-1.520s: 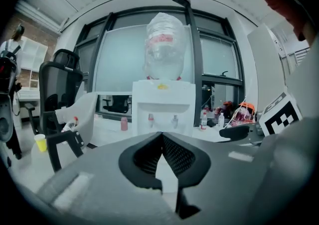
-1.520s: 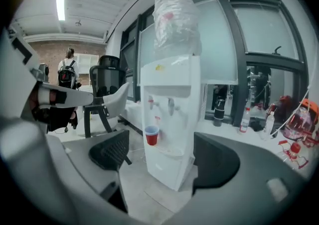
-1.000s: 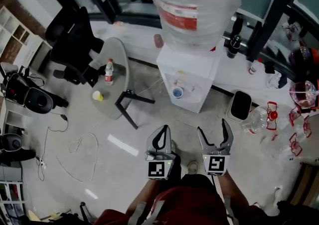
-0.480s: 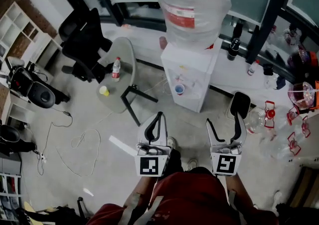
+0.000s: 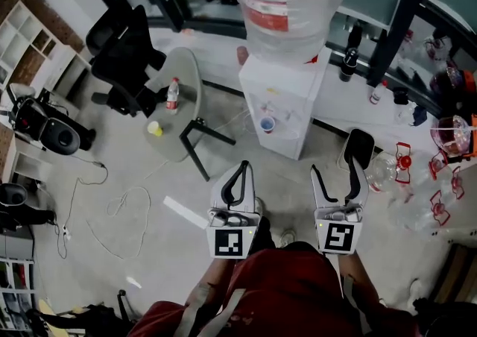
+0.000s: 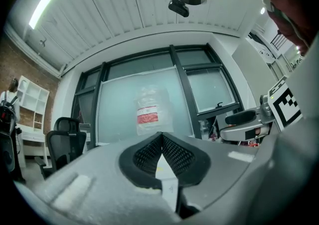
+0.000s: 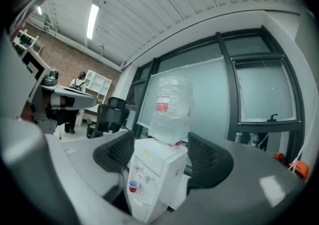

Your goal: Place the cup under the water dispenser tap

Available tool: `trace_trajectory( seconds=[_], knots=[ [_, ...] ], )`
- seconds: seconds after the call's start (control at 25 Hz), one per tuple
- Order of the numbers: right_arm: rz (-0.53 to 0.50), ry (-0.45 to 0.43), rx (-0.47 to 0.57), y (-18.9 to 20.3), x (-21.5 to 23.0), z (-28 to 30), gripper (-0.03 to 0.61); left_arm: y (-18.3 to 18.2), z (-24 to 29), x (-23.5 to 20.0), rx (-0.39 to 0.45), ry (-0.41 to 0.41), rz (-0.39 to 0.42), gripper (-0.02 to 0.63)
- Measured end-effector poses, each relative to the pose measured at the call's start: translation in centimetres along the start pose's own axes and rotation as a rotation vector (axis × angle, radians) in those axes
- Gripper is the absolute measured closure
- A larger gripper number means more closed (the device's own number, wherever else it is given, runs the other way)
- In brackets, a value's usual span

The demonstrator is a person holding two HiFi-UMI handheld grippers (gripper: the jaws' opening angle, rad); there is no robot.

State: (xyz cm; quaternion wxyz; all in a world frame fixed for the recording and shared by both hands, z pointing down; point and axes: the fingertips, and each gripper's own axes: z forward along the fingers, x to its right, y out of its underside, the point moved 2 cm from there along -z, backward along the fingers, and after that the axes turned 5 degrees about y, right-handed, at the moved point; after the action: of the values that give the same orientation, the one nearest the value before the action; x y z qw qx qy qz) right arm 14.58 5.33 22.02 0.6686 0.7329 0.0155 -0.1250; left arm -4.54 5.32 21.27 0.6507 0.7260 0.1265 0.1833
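Observation:
The white water dispenser [image 5: 277, 101] stands ahead with a big clear bottle [image 5: 279, 0] on top. A small red cup [image 5: 267, 125] sits in its recess under the taps; the right gripper view shows the cup [image 7: 133, 185] there too. Both grippers are held level over the floor, well short of the dispenser. My left gripper [image 5: 241, 171] is shut with its pads touching and nothing in it [image 6: 162, 137]. My right gripper [image 5: 337, 175] is open; its jaws have just been closing a little with nothing between them, and they frame the far dispenser [image 7: 162, 157].
A small grey table [image 5: 182, 115] at the left carries a water bottle [image 5: 172, 95] and a yellow cup [image 5: 155, 128]. A black office chair [image 5: 127, 52] stands behind it. Cables [image 5: 119, 209] lie on the floor. A black bin [image 5: 358, 150] and empty jugs [image 5: 387, 171] are at the right.
Both grippers have come up toward the head camera and look larger. The right jaws stand slightly narrower than before. The cup has stayed in the dispenser's recess.

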Motion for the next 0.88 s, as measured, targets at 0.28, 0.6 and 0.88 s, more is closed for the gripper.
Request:
trace_trajectory(
  seconds=[0.28,0.6,0.88],
  knots=[
    [0.021,0.000,-0.015,0.2,0.5,-0.7,0.459,-0.6,0.0,1.1,0.026,0.023,0.005,0.617],
    [-0.022,-0.035,-0.045,1.0,0.5,-1.4,0.577,-0.9,-0.5,1.5,0.039,0.026,0.012,0.617],
    [0.007,-0.053,-0.049,1.2,0.8,-2.1,0.577,-0.8,-0.8,2.1,0.032,0.034,0.014,0.617]
  ],
)
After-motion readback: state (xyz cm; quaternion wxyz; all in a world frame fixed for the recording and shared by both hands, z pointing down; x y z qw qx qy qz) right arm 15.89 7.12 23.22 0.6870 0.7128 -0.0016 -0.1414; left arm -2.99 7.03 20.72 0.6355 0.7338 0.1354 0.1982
